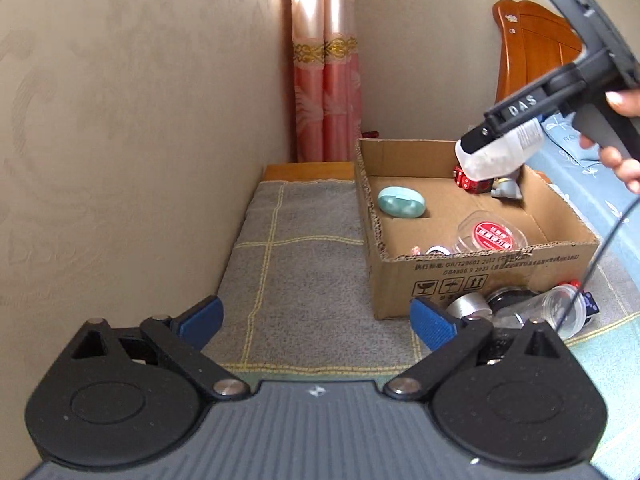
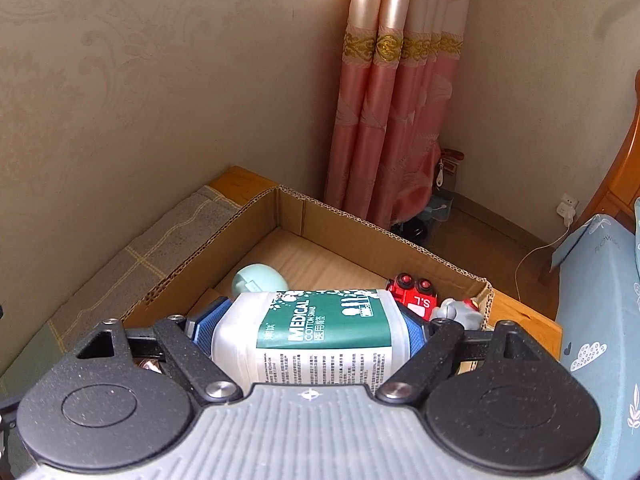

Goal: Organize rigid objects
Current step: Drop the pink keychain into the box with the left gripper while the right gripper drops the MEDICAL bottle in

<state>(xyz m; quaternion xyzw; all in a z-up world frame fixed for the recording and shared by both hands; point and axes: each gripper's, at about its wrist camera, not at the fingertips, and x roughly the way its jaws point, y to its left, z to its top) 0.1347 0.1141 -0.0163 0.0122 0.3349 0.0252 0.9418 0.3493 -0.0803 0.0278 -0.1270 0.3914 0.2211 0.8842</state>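
Right hand-held gripper (image 2: 310, 322): clamped across the swab jar (image 2: 316, 332), blue pads on opposite sides of its body, label uppermost. The jar hangs above the right-hand part of the box (image 1: 472, 276), not yet set down.

Swab jar: translucent white plastic, green "Medical Cotton Swab" label. Judged light and stiff, with a smooth wall that may slip or flex under a hard squeeze. Best hold is across the mid-body, as now.

Left hand-held gripper (image 1: 316, 320): jaws spread wide, nothing between them, low over the grey cloth (image 1: 304, 264) on the tabletop (image 1: 308, 170), left of the box.

Near, outside the box front: silver lid (image 1: 468, 306), a dark round item beside it, a clear cup (image 1: 560, 304) on its side, small bits behind too hidden to name. All judged rigid and light. The cup is smooth and thin, so grip it near the rim. A black cable (image 1: 600, 256) crosses over this group and could snag.

In the box, front: clear tub (image 1: 490, 236) with red round label.

Middle left: mint case (image 1: 401, 207), smooth and rounded, likely to roll.

Far right corner: red toy truck (image 2: 414, 294) and grey figure (image 2: 460, 312), directly below the jar's path. Bare cardboard between case and truck looks the safest landing spot.

Beyond: curtain (image 2: 396, 120), wall, bed (image 2: 600, 320) at right.
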